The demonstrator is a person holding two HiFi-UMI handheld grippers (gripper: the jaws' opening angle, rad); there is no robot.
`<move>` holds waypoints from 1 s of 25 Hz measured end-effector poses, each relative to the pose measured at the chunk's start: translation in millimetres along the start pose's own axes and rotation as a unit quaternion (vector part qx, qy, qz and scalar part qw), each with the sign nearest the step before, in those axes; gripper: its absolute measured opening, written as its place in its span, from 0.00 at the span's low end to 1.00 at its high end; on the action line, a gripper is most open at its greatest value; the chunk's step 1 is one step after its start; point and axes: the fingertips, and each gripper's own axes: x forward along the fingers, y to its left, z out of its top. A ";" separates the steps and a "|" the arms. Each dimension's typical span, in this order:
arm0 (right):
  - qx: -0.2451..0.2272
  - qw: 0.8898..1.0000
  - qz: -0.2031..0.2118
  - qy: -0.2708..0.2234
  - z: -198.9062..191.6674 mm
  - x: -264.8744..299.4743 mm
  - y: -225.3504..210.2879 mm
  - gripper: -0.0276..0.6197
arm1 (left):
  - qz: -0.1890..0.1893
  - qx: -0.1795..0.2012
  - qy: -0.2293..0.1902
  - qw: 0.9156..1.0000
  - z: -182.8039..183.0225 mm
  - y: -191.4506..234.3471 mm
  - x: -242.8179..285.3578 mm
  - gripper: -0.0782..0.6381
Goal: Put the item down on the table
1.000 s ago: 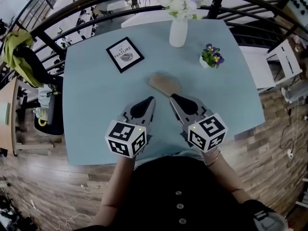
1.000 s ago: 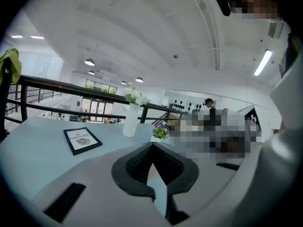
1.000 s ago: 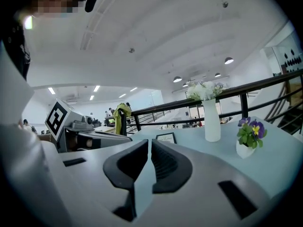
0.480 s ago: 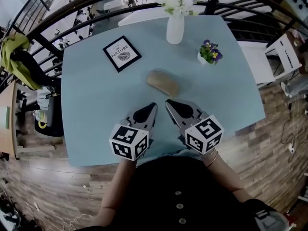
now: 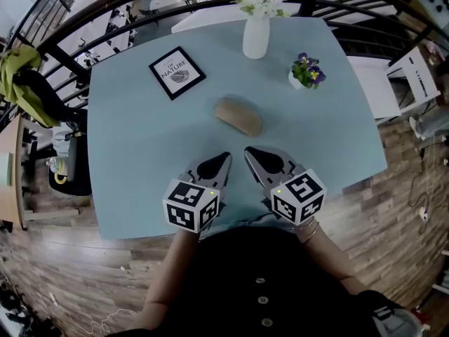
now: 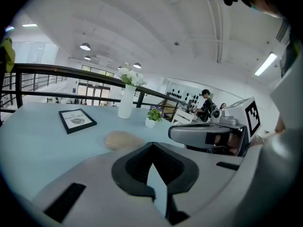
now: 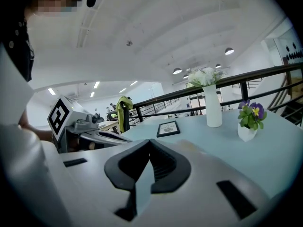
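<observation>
A tan oval item (image 5: 238, 116) lies flat on the light blue table (image 5: 133, 153), near its middle; it also shows in the left gripper view (image 6: 123, 139). Both grippers hover over the table's near edge, a short way back from the item and not touching it. The left gripper (image 5: 226, 156) is shut with nothing between its jaws (image 6: 151, 144). Beside it the right gripper (image 5: 247, 151) is shut and empty too (image 7: 149, 141).
A framed print (image 5: 177, 71) lies at the far left of the table. A white vase of flowers (image 5: 256, 34) stands at the far edge, and a small pot of purple flowers (image 5: 306, 74) at the far right. A black railing (image 5: 84, 27) curves behind the table.
Both grippers have drawn back toward the person, away from the tan item, which stays on the table. The right gripper's tip no longer reaches the item.
</observation>
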 end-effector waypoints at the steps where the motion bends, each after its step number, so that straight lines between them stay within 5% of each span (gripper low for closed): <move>1: -0.003 1.000 0.000 0.002 -1.5 0.2 0.3 0.05 | 0.000 0.000 0.003 1.000 -1.2 0.7 0.4 0.13; 25: 0.001 1.000 0.010 0.017 -8.2 7.1 3.8 0.05 | -0.009 -0.015 0.014 1.000 -9.4 0.3 3.9 0.13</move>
